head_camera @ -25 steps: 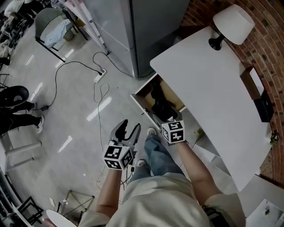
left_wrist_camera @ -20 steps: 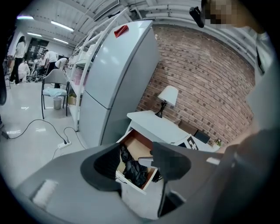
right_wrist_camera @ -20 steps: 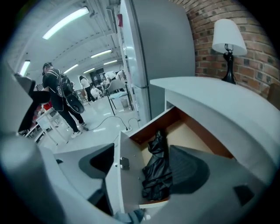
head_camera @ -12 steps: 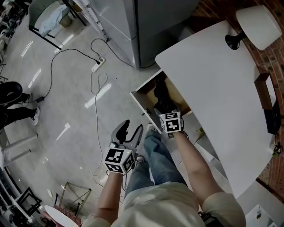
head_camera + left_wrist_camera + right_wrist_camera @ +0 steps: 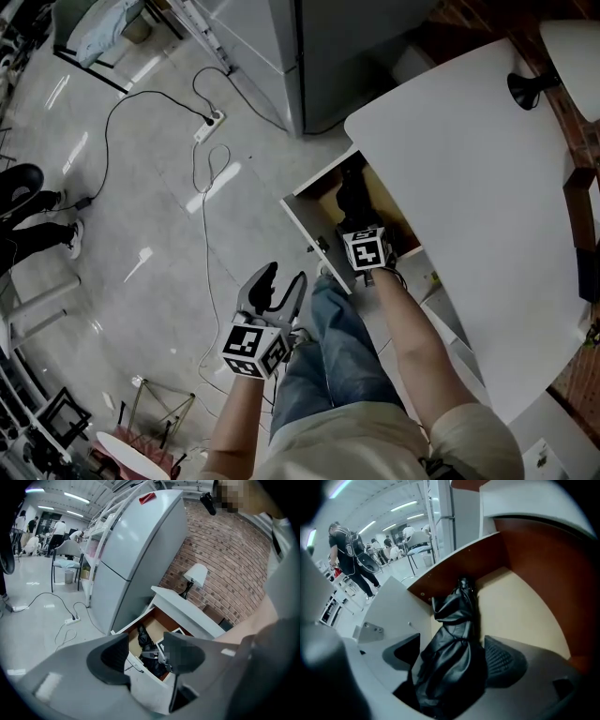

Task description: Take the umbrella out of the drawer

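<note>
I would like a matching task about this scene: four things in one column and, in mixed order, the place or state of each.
Things:
1. umbrella
2. drawer
3. lamp
4. left gripper

Places or states:
A. stands on the white table
B. pulled open
C. over the floor, jaws apart, empty
D. lies in the drawer

Pairs: 1-D, 2-B, 3-A, 4-C

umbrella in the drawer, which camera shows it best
Right gripper view: the folded black umbrella fills the frame's middle, lying in the open drawer between the right tongs, which are opening. Head view shows only a dark strip beyond the marker cube; left gripper view, a small distant dark shape.
</note>
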A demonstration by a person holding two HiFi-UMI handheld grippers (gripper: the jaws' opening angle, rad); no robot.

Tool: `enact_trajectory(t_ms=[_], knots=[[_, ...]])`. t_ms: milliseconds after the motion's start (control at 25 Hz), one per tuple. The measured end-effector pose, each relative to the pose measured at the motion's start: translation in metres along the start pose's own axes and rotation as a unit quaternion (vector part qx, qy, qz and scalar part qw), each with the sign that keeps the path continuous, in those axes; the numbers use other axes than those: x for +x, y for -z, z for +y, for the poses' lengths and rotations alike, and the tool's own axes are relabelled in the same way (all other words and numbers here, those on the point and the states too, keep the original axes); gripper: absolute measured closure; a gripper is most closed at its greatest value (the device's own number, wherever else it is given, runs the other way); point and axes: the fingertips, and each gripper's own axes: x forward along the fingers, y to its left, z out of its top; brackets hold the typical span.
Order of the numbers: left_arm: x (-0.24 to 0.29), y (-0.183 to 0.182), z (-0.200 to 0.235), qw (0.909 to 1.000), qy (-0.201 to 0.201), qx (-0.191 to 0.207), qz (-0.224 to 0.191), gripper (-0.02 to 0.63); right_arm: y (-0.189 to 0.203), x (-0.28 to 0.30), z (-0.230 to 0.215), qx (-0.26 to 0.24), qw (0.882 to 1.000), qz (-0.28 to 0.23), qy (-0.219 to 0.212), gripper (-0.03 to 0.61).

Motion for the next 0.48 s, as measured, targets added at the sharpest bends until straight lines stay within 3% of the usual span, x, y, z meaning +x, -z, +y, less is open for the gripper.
enact_trajectory(t_ms=[200,480], knots=[[0.007,0.014,0.010,0.9999,-0.004,-0.016,0.004,0.391,0.006,0.024,-0.005,0.011,1.000,0.018,0.004,0.172],[0.011,0.023,0.011,0.9995,-0.005,-0.030,0.010,0.391,0.010,0.030,-0.014,0.009,0.998,0.014,0.063,0.188]])
